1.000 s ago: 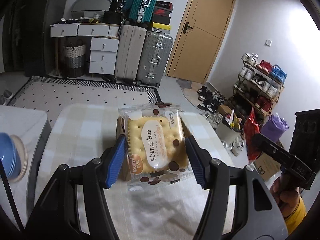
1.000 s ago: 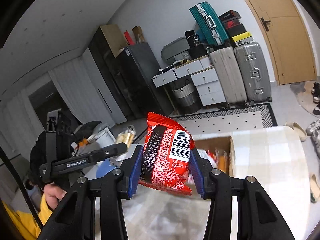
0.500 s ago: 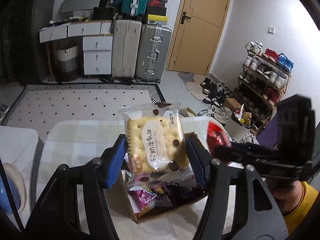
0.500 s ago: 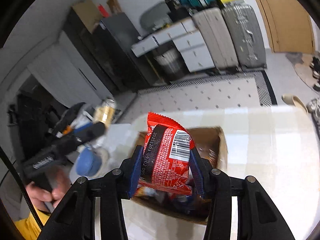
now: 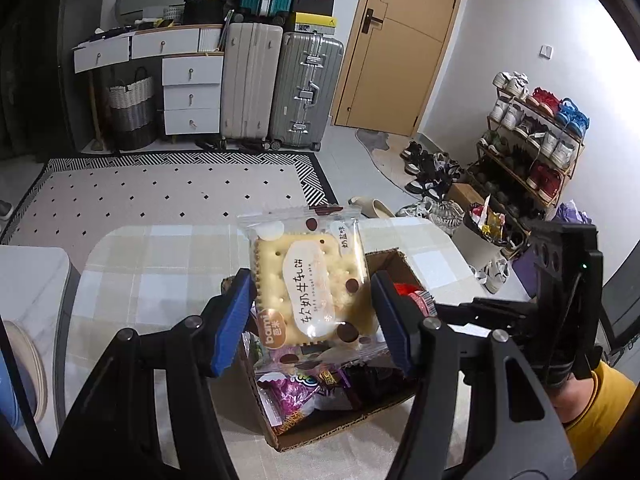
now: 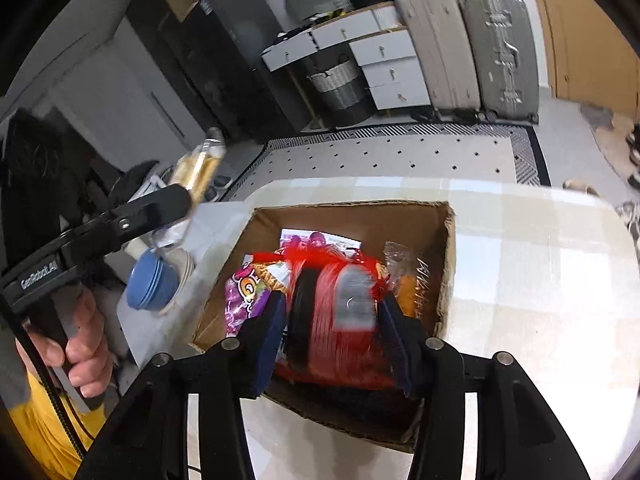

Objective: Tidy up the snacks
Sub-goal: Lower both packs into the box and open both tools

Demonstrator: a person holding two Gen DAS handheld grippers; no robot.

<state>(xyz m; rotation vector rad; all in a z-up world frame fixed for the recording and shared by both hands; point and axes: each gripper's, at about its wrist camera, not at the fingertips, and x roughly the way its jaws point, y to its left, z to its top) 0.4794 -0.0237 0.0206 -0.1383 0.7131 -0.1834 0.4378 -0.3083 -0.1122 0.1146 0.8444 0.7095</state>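
We pinch cracker packet in left hand-held gripper above cardboard box on table. Right hand-held gripper jaws opening, red snack bag between them, over box.

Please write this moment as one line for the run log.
left gripper: shut on cracker packet, above cardboard box | right gripper: jaws opening, red snack bag between them, over box | box: holds other snacks
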